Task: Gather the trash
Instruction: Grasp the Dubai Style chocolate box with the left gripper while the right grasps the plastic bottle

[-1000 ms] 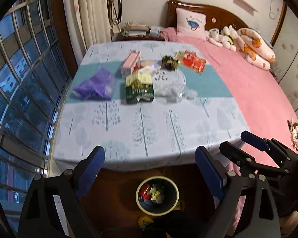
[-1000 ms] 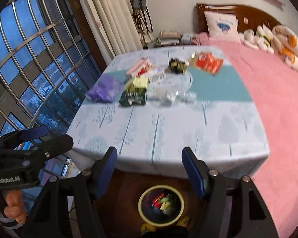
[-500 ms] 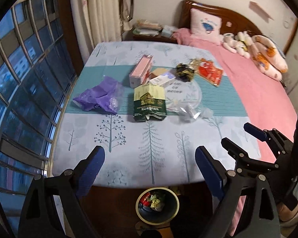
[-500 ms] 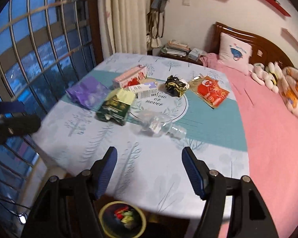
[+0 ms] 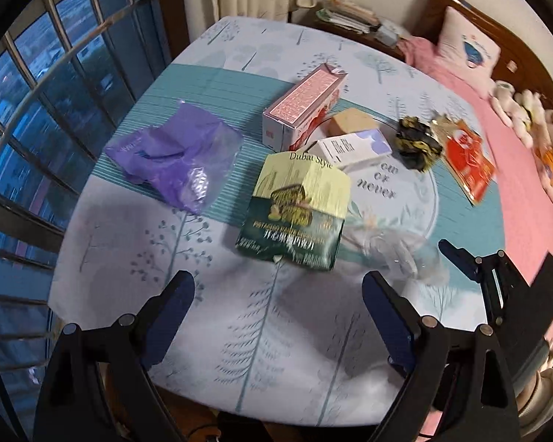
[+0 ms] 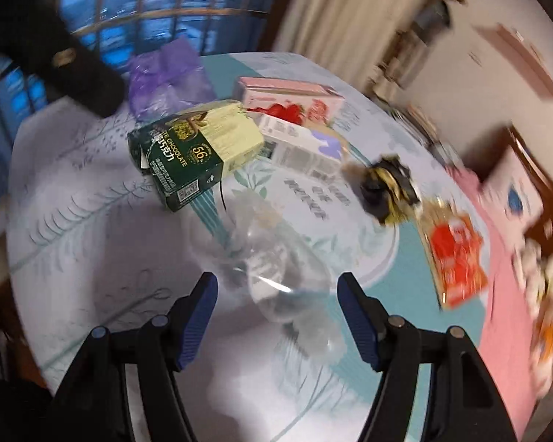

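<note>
A round table covered in a pale cloth printed with grey-green trees and a teal band (image 5: 136, 258) carries all the trash, none of it picked up yet, so the step in hand looks like the approach to a first pick. Spread across it lie a crumpled purple plastic bag (image 5: 173, 154), a green and cream chocolate carton (image 5: 295, 217), a pink carton with red fruit print (image 5: 302, 107), a small white and lilac box (image 5: 354, 147), a flat red foil packet (image 5: 468, 162), a crushed clear plastic bottle (image 6: 276, 258) and a black and gold crumpled wrapper (image 5: 416, 143). The right gripper (image 6: 276, 316) points steeply down with the bottle lying just ahead of its blue pads, jaws spread partway and empty; my guess is that it should drop further so the pads straddle the bottle, then close gently, since thin plastic will buckle and slip. The left gripper (image 5: 276, 316) hangs over the table's near edge, tilted down toward the chocolate carton, jaws wide apart with nothing between them.
</note>
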